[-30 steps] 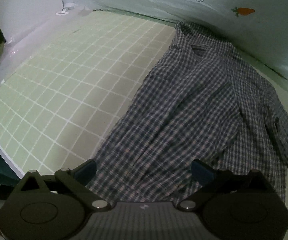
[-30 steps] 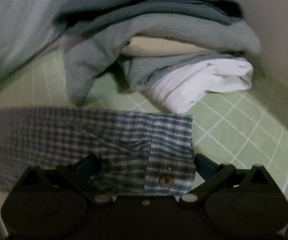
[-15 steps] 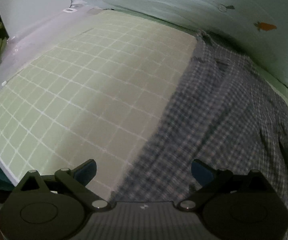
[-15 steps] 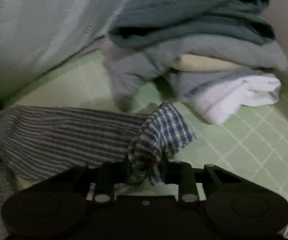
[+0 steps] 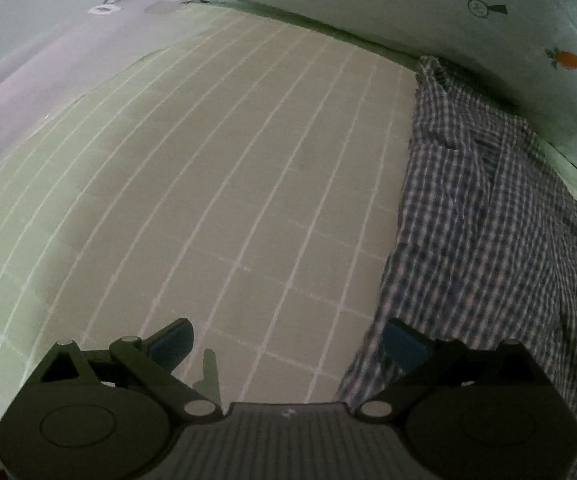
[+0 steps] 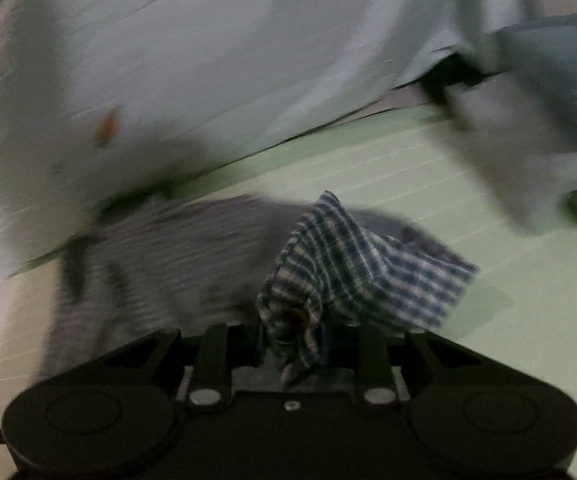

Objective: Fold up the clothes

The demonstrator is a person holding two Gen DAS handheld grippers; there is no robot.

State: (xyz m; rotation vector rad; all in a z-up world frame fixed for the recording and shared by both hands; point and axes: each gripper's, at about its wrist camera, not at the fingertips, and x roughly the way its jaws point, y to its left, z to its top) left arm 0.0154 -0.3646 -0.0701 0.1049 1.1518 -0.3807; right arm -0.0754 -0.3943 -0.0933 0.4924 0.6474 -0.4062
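A blue and white plaid shirt lies spread along the right side of the green grid mat in the left wrist view, its collar toward the back. My left gripper is open above the bare mat, its right finger at the shirt's hem edge, nothing between the fingers. In the right wrist view my right gripper is shut on the shirt's buttoned cuff, which is lifted off the mat, with the sleeve trailing blurred to the left.
A pale sheet with small carrot prints hangs along the back of the mat. A pile of grey, teal and white clothes sits at the right in the right wrist view. The mat's left edge meets a white surface.
My right gripper closed on the cuff, lifted it and swung left away from the clothes pile. My left gripper shifted left, so the shirt now sits at its right.
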